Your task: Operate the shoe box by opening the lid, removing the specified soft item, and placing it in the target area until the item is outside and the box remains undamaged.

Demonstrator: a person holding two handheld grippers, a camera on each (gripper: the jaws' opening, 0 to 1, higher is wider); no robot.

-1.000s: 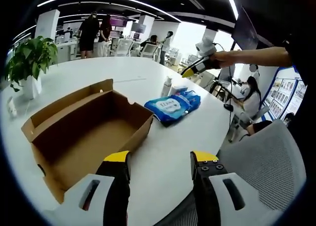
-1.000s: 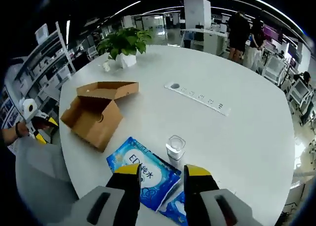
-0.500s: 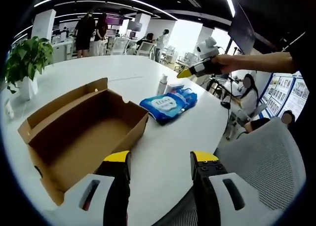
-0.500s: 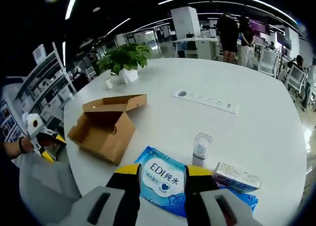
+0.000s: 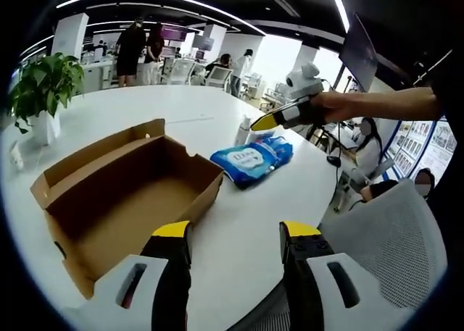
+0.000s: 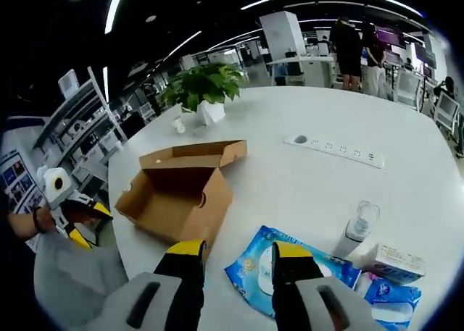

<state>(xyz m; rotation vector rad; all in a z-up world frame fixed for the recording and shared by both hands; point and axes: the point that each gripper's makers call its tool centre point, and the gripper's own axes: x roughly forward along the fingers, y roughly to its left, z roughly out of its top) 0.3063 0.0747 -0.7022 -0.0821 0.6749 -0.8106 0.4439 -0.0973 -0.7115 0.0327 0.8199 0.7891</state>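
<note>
Left gripper view has the shoe box (image 5: 123,200) ahead and to the left of my left gripper (image 5: 235,240), its lid folded back and the brown inside bare. Just past its far corner, ahead of those jaws, lies the soft item, a blue wipes pack (image 5: 251,158), flat on the table and apart from the box. My left jaws stand spread with nothing between them, low over the near edge of the white table (image 5: 246,215).

My right gripper (image 5: 272,119) reaches in from the right of that view, its yellow tips just above the wipes pack; I cannot tell from there whether it touches. In the right gripper view the right gripper (image 6: 238,253) has its jaws apart and empty, with the wipes pack (image 6: 254,262) just ahead between and under the tips, and the shoe box (image 6: 181,193) ahead to the left.

Right of those jaws stand a small clear bottle (image 6: 357,226), a small white carton (image 6: 397,262) and another blue pack (image 6: 395,306). Farther ahead lie a white power strip (image 6: 337,148) and a potted plant (image 6: 206,92).

Around us is an open office with ceiling light strips, desks and people standing far off. A grey mesh chair (image 5: 384,251) sits right of my left gripper.
</note>
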